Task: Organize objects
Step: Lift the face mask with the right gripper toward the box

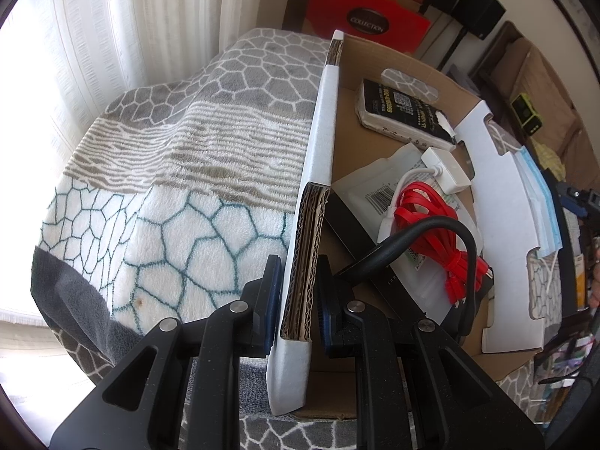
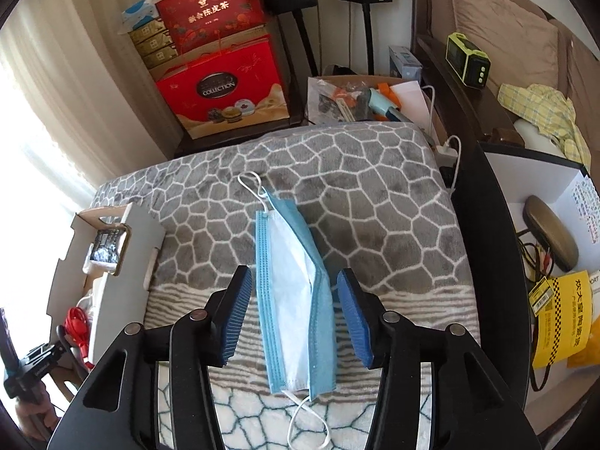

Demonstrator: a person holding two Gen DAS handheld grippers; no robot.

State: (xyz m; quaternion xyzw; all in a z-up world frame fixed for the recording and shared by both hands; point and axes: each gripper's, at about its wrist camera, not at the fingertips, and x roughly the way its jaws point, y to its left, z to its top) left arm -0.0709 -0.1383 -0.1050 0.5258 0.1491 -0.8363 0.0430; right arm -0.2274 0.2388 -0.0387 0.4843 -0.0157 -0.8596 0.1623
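Observation:
My left gripper (image 1: pixel 298 296) is shut on the near wall (image 1: pixel 318 172) of a white cardboard box. Inside the box lie a red cable bundle (image 1: pixel 438 236), a black cable (image 1: pixel 431 228), a white charger (image 1: pixel 446 168), a white pouch (image 1: pixel 378 187) and a black-labelled packet (image 1: pixel 405 112). My right gripper (image 2: pixel 294 307) is open, its jaws on either side of a folded blue face mask (image 2: pixel 296 300) lying on the patterned blanket (image 2: pixel 375 187). The box (image 2: pixel 112 262) shows at the left of the right wrist view. The mask (image 1: pixel 540 191) also shows beyond the box's far wall in the left wrist view.
Red gift boxes (image 2: pixel 225 86) are stacked behind the blanket, beside a bin of small tools (image 2: pixel 360 101). A dark table edge (image 2: pixel 483 225) runs along the right, with a glasses case (image 2: pixel 551 232) and yellow packets (image 2: pixel 562 318). Curtains (image 1: pixel 93 37) hang on the left.

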